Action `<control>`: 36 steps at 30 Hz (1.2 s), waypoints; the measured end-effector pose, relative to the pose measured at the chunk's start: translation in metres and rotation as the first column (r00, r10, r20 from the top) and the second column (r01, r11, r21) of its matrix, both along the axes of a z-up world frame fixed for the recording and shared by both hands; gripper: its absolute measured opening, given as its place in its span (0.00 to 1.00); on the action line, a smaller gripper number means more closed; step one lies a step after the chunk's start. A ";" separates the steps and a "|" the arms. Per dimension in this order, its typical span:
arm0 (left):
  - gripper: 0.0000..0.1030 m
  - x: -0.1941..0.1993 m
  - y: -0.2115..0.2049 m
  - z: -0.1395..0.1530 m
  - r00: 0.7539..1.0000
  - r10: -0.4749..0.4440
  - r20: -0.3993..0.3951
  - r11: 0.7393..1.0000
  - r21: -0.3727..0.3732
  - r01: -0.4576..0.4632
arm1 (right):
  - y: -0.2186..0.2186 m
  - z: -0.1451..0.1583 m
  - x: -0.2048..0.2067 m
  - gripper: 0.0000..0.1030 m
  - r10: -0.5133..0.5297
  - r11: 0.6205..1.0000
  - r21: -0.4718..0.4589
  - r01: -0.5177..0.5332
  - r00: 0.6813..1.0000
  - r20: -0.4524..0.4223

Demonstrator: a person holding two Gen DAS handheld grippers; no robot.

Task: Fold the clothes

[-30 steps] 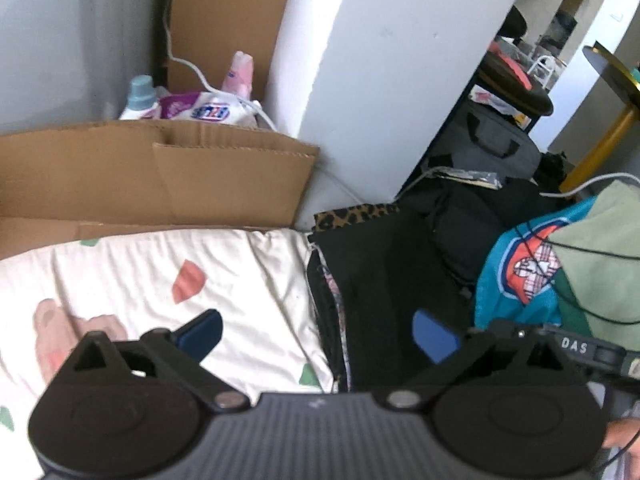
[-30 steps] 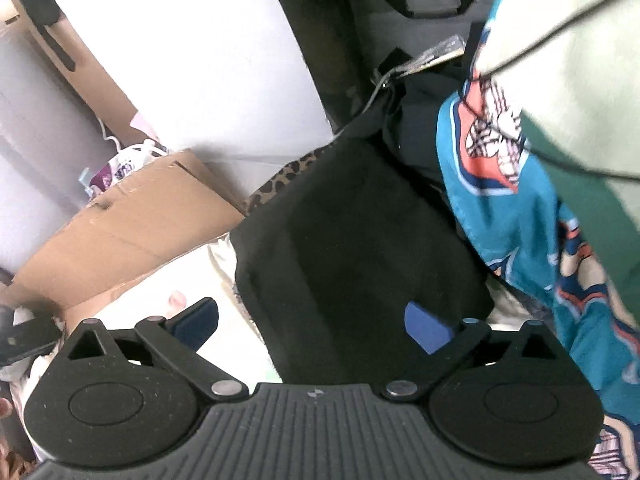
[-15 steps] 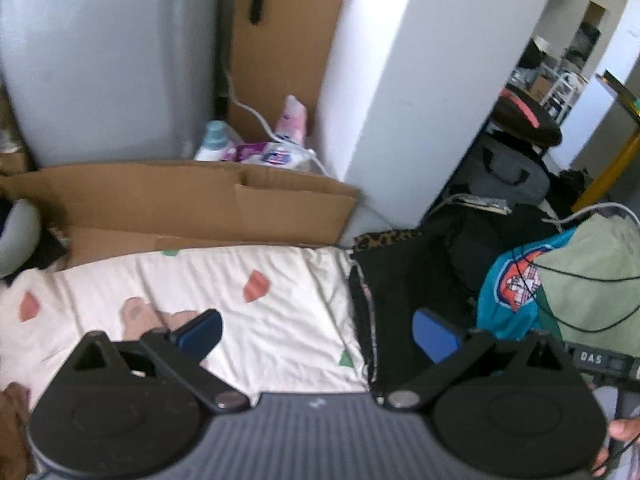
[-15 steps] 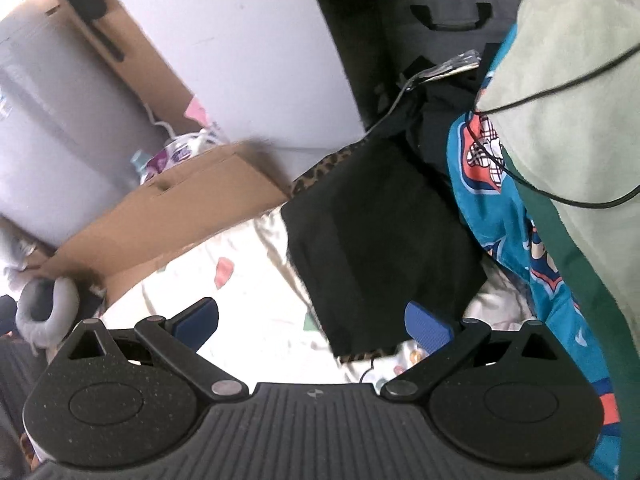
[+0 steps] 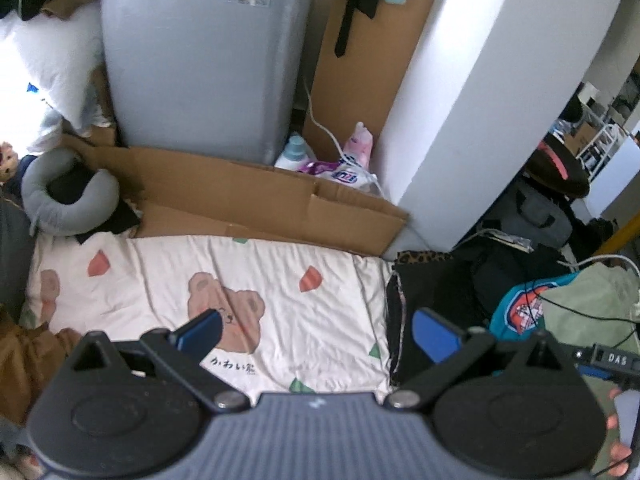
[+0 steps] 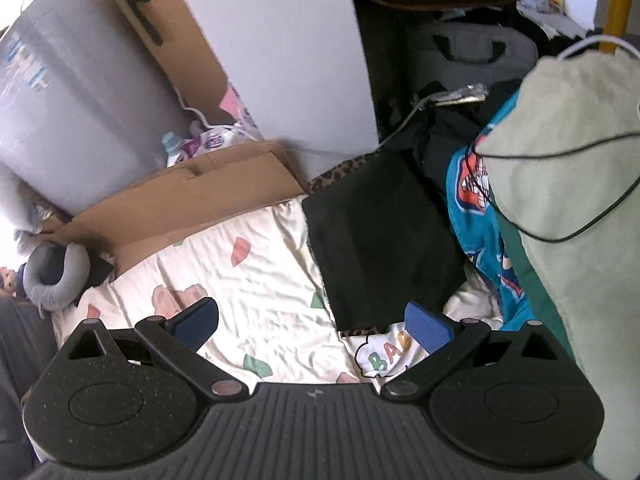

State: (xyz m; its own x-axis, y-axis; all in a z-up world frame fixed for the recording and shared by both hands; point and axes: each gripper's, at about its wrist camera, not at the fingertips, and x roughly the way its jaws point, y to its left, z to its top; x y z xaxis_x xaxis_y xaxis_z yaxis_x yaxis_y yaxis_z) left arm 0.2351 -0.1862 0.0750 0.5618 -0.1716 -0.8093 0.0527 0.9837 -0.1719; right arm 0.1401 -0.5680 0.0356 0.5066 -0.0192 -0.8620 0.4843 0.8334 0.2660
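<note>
Both grippers are held above the bed with their fingers spread wide and nothing gripped. Nearest, under the left gripper (image 5: 316, 336), a cream sheet (image 5: 280, 304) printed with a bear is seen, lying bare between its fingers. Just beyond the right finger of the left gripper, a folded black garment (image 5: 432, 292) with a leopard-print edge is laid flat on the sheet; in the right wrist view the same garment (image 6: 380, 248) is found ahead of the right gripper (image 6: 316, 328), between its fingers and slightly toward the right one. Beyond that finger, a teal printed garment (image 6: 472, 208) and a pale green one (image 6: 568, 168) are heaped, crossed by a thin black cable (image 6: 560, 152). Farther off, a flattened cardboard box (image 5: 260, 208) and detergent bottles (image 5: 296, 152) are seen at the head of the sheet. The black piece is judged finished and set aside, so the step in hand appears to be the fetching of the next item. For that, the right fingers would need to be carried to the heap, closed on one layer only, and the cable kept clear while the cloth is drawn onto the bare sheet.
</note>
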 end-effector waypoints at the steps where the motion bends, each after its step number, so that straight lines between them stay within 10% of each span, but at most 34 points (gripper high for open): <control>1: 1.00 -0.004 0.003 0.005 1.000 -0.002 0.006 1.000 0.004 0.002 | 0.004 0.007 -0.001 1.00 0.009 1.000 -0.006 -0.009 1.000 0.002; 18: 1.00 -0.083 0.078 0.062 0.995 0.050 0.089 0.999 0.002 -0.051 | 0.100 0.152 -0.004 1.00 0.159 0.984 -0.109 -0.143 0.975 0.154; 36: 1.00 -0.137 0.143 0.029 0.988 0.136 0.068 0.990 0.035 -0.139 | 0.150 0.091 -0.012 1.00 0.269 0.963 -0.067 -0.263 0.956 0.120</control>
State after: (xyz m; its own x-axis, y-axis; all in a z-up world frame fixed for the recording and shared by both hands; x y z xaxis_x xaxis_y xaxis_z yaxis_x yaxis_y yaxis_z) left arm 0.0978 -0.0435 0.1044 0.6296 -0.0575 -0.7748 -0.0736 0.9884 -0.1332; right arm 0.1279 -0.4179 0.1266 0.6042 0.0897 -0.7917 0.2084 0.9413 0.2657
